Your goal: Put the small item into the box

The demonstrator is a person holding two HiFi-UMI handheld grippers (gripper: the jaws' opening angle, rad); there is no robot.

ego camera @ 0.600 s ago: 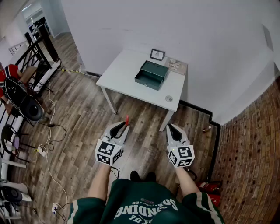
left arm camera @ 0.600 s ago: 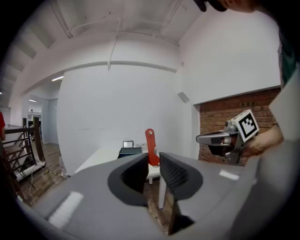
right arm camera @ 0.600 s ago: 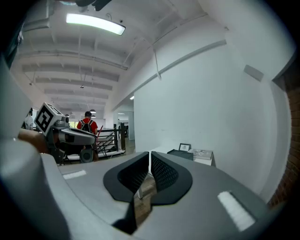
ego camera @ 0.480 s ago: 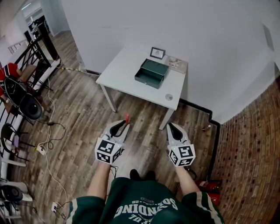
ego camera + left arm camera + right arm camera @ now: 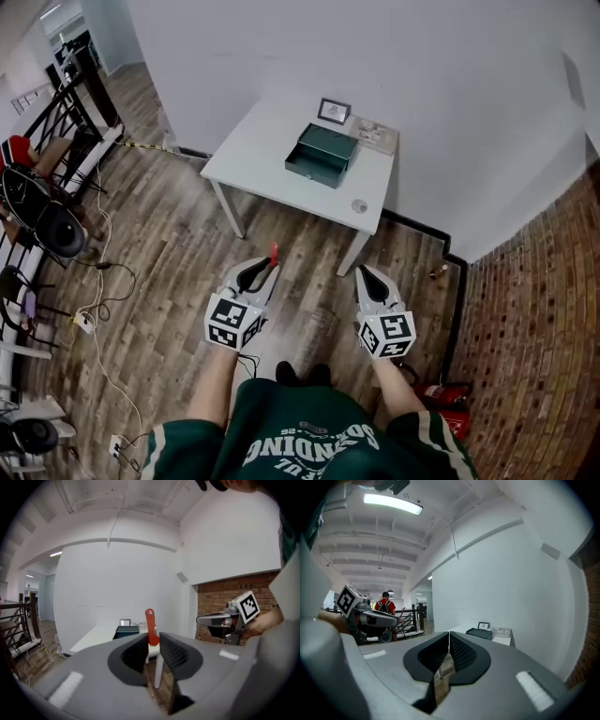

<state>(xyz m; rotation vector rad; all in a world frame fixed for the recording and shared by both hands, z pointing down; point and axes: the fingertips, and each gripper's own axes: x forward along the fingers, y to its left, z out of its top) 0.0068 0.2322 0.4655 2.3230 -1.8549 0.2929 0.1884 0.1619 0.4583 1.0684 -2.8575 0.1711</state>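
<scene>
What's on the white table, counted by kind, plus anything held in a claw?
Green box: 1
Picture frame: 1
Booklet: 1
Small round disc: 1
Red item in left claw: 1
Total: 5

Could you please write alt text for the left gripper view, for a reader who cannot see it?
The left gripper is shut on a small red item that sticks up between its jaws. Beyond stands a white table with a green box; the right gripper shows at right.
</scene>
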